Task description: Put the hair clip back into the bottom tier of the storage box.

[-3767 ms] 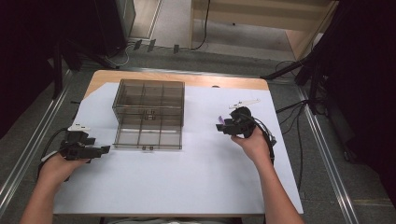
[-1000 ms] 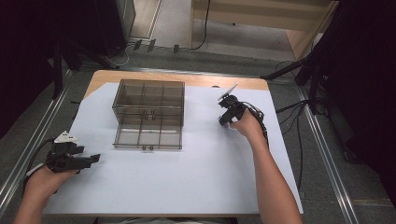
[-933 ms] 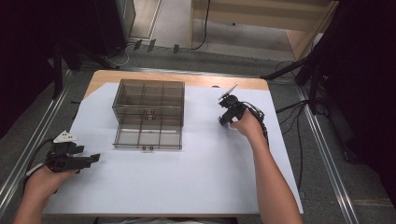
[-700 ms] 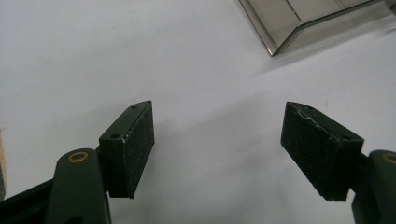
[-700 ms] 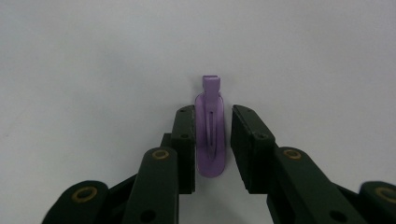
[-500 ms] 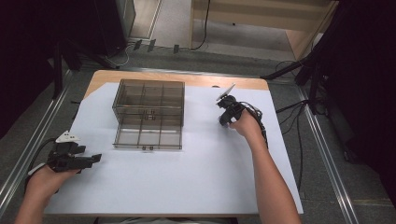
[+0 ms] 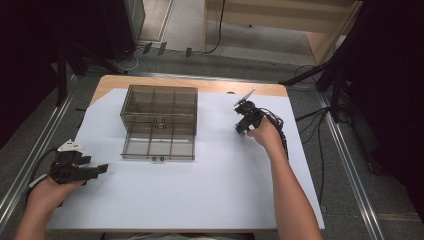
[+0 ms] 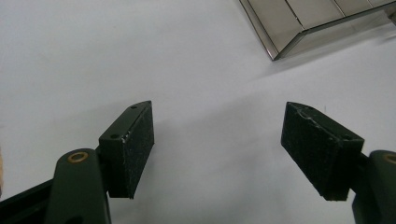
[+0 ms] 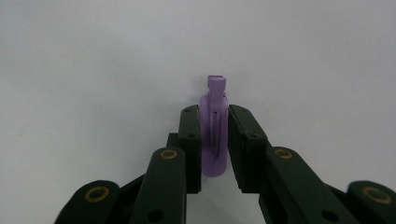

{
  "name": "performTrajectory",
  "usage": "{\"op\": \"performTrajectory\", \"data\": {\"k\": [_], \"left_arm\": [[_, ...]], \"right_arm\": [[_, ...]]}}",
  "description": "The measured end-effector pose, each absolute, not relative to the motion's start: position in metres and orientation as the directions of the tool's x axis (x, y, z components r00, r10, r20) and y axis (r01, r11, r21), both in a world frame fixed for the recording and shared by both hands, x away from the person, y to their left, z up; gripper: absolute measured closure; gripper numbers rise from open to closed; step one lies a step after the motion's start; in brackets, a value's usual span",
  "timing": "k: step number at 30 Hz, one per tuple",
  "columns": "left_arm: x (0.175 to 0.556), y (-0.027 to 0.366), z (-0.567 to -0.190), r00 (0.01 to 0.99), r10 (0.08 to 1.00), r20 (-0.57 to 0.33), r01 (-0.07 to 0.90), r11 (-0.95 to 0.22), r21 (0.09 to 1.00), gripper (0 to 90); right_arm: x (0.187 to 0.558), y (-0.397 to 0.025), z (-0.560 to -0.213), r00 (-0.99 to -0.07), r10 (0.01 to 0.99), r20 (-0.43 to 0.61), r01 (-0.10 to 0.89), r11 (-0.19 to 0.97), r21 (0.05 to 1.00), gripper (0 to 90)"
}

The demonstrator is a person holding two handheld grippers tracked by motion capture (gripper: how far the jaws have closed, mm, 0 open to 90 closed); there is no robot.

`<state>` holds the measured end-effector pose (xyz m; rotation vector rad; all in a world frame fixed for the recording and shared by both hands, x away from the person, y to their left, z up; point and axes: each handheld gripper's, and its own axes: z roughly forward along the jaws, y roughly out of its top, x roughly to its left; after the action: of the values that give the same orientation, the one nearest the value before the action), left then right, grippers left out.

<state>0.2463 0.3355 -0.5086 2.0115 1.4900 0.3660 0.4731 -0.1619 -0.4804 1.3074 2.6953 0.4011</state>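
From the high view, your right gripper sits over the white sheet to the right of the smoky clear drawer box, well apart from it. Your left gripper rests near the sheet's left edge, below and to the left of the box's pulled-out front tray.

In the left gripper view, your jaws stand wide apart with nothing between the pads; bare white sheet lies under them, and a corner of the drawer box shows at the upper right, well clear of the jaws.

In the right gripper view, your jaws are closed on a small purple clip. It stands on edge between the two pads, pinched on both flat sides, with its narrow tip poking out past the jaw tips over the sheet.
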Motion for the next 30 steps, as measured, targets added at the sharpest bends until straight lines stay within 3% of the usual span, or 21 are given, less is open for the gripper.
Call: {"op": "performTrajectory", "data": {"k": [14,30], "left_arm": [[0.250,0.337,-0.508,0.344,0.929,-0.137,0.767,-0.194,0.612,26.8],[0.251,0.333,-0.507,0.347,0.928,-0.132,0.763,-0.197,0.616,26.9]], "right_arm": [[0.463,-0.160,-0.469,-0.636,0.771,0.036,0.738,0.595,0.318,77.8],[0.450,-0.159,-0.453,-0.665,0.739,0.111,0.698,0.561,0.446,77.8]]}}
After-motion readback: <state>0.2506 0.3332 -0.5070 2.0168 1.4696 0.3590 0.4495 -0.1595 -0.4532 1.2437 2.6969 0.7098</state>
